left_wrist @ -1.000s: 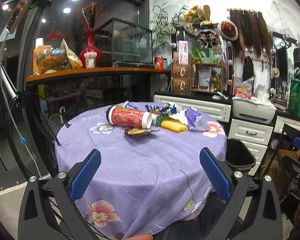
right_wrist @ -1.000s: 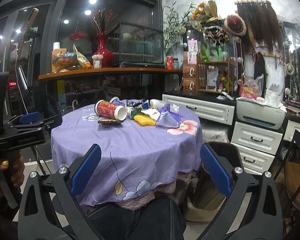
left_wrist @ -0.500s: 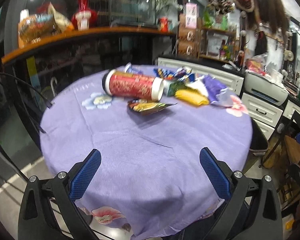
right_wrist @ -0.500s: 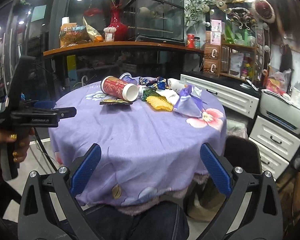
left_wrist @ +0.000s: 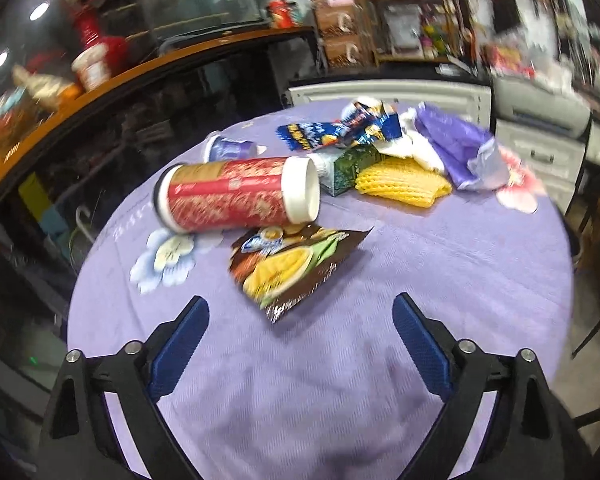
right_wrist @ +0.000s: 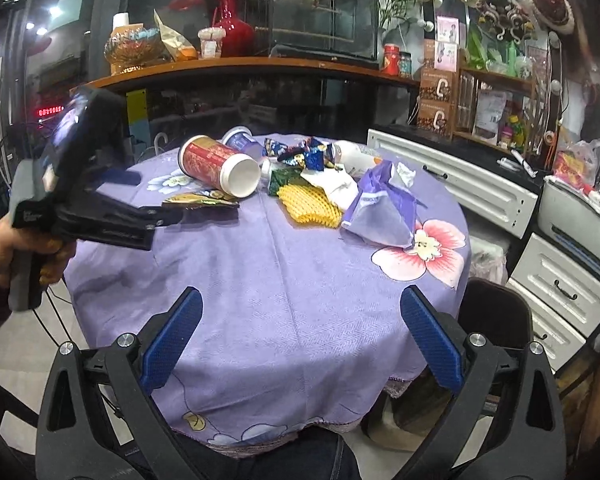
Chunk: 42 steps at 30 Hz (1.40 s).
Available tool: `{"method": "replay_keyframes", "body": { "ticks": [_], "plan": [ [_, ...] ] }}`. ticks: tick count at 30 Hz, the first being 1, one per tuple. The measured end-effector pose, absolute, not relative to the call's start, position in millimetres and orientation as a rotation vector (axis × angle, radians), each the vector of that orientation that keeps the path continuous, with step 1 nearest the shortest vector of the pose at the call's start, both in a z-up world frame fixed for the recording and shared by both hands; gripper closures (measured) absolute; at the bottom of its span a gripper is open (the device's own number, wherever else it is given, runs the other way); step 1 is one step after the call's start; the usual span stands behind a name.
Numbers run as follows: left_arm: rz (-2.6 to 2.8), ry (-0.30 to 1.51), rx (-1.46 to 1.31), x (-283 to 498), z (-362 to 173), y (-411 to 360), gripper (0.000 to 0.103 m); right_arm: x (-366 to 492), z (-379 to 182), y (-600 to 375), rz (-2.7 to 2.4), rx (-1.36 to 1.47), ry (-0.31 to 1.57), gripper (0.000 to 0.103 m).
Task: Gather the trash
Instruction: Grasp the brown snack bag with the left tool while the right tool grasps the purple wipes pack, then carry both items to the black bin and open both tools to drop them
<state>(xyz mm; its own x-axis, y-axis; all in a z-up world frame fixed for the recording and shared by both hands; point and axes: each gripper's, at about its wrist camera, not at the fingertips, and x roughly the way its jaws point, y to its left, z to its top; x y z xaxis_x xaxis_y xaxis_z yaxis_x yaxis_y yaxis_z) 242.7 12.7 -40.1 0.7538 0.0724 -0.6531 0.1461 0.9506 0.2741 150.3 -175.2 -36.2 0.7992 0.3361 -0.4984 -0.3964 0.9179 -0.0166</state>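
closer now, left claw (left_wrist: 300, 320) spread above snack wrapper (left_wrist: 292, 264); right claw (right_wrist: 300, 320) spread.

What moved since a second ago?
The left gripper moved forward over the table toward the brown snack wrapper, jaws open and empty. The right gripper edged closer too, also open. The red can and other trash stayed put.

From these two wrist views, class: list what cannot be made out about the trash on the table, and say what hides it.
- Left wrist view: shelf items behind the table are motion-blurred; labels unreadable.
- Green carton: its near end is hidden behind the red canister.
- White bottle, right wrist view: mostly covered by the blue wrappers.
- Brown snack packet: partly blocked by the left gripper; print illegible.
- Black bin: contents out of sight.
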Motion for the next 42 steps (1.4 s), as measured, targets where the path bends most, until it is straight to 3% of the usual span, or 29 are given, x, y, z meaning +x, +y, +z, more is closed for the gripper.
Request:
{"method": "replay_keyframes", "body": {
  "ticks": [5,12,17,19,24,33,42],
  "plan": [
    [-0.03,0.807,0.461,276.9,-53.8,1.1,0.026,163.8,-37.8,-180.8,0.394,-0.103,0.539,0.005],
    [-0.024,0.869,0.511,301.0,-68.3,5.1,0.057,175.5,-38.0,-192.1,0.379,-0.077,0.553,0.005],
    [-0.035,0.852,0.499,299.2,-66.0,3.8,0.069,182.8,-39.3,-193.5,0.377,-0.064,0.564,0.005],
    [-0.039,0.832,0.498,297.2,-63.3,3.0,0.082,185.8,-38.9,-193.2,0.378,-0.067,0.563,0.005],
    [-0.063,0.805,0.438,294.9,-53.8,4.4,0.094,198.1,-38.4,-192.8,0.38,-0.066,0.567,0.005],
    [-0.167,0.732,0.229,267.7,-25.2,10.4,0.098,255.1,-28.3,-188.8,0.338,-0.078,0.55,0.005],
    [-0.226,0.675,0.079,244.0,-12.6,11.9,0.099,334.5,-31.7,-173.8,0.281,-0.092,0.642,0.032]
  ]
}}
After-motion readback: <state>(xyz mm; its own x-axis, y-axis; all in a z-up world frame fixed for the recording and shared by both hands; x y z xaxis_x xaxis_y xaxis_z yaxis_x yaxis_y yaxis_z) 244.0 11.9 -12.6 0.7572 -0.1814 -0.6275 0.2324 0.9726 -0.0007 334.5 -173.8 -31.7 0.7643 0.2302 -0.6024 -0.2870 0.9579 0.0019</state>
